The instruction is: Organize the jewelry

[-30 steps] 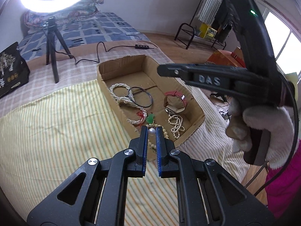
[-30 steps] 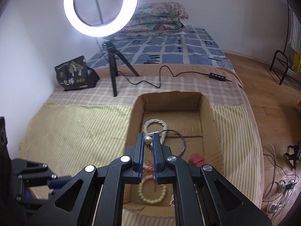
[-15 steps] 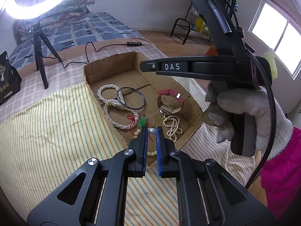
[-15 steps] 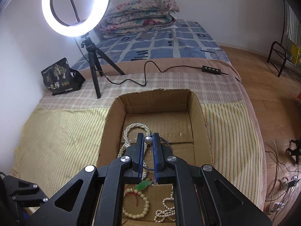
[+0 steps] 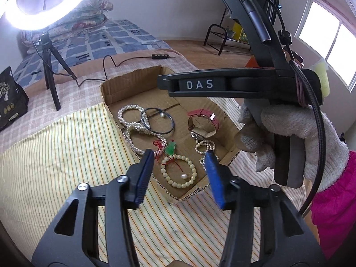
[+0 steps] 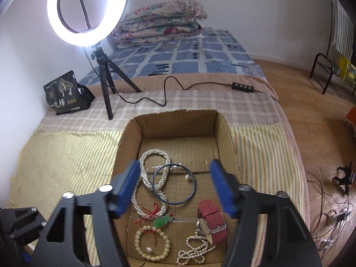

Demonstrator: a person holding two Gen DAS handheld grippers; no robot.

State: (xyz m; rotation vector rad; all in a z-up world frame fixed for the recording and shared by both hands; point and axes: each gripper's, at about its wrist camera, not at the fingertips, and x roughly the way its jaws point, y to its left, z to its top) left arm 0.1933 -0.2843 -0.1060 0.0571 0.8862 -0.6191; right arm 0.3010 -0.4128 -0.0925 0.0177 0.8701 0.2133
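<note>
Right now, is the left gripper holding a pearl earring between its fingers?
No: the left gripper stands wide open with nothing between its fingers, and a loose pearl lies inside the bead bracelet.

We count one cardboard box (image 6: 178, 123); inside: two loose pearl earrings (image 6: 189, 177), one watch (image 6: 212, 221), one bangle (image 6: 174, 184), one beaded bracelet (image 6: 152, 241), two pearl strands (image 6: 153, 173).

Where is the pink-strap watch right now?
The pink-strap watch lies in the cardboard box, on its right side in the right wrist view, just right of the green pendant and above a small pearl chain.
</note>
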